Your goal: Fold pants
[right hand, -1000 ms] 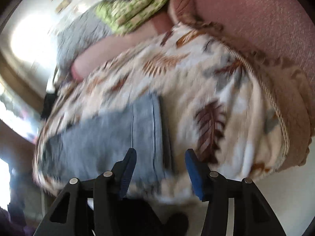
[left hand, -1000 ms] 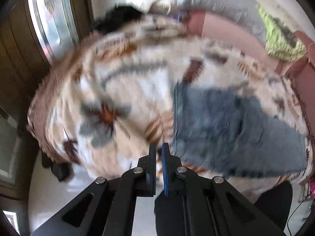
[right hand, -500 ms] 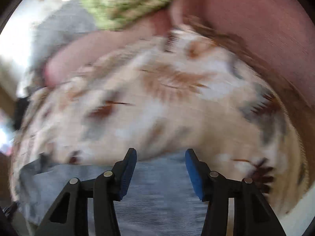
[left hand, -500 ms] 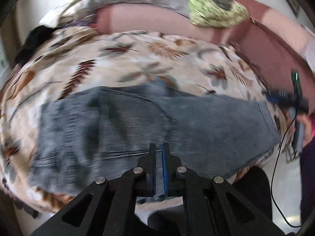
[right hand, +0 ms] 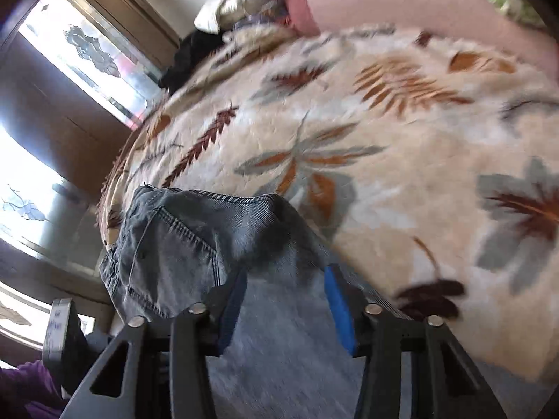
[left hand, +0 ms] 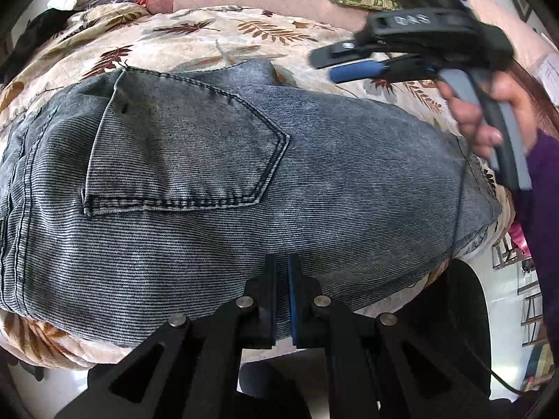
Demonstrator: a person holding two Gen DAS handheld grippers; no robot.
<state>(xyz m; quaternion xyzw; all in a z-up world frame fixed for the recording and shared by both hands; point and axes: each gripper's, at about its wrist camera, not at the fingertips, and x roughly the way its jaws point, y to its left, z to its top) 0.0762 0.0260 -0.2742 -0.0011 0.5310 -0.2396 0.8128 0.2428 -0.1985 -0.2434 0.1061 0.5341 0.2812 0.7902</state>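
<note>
A bright bedroom by day.
Leaf-print blanket (right hand: pixel 401 181) covers the bed; etched-glass windows (right hand: pixel 94 56) in brown frames glow; white floor (left hand: pixel 506 289).

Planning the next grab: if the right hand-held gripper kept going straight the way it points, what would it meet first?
Most likely the jeans: denim fills the gap ahead of the open right hand-held gripper. Depth is unclear from the blur.

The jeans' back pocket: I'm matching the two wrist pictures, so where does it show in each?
Left wrist: back pocket left of centre, on the jeans.
Right wrist: back pocket lower left, beside the right claw.
Shared landmark: the leaf-print blanket under the jeans.
</note>
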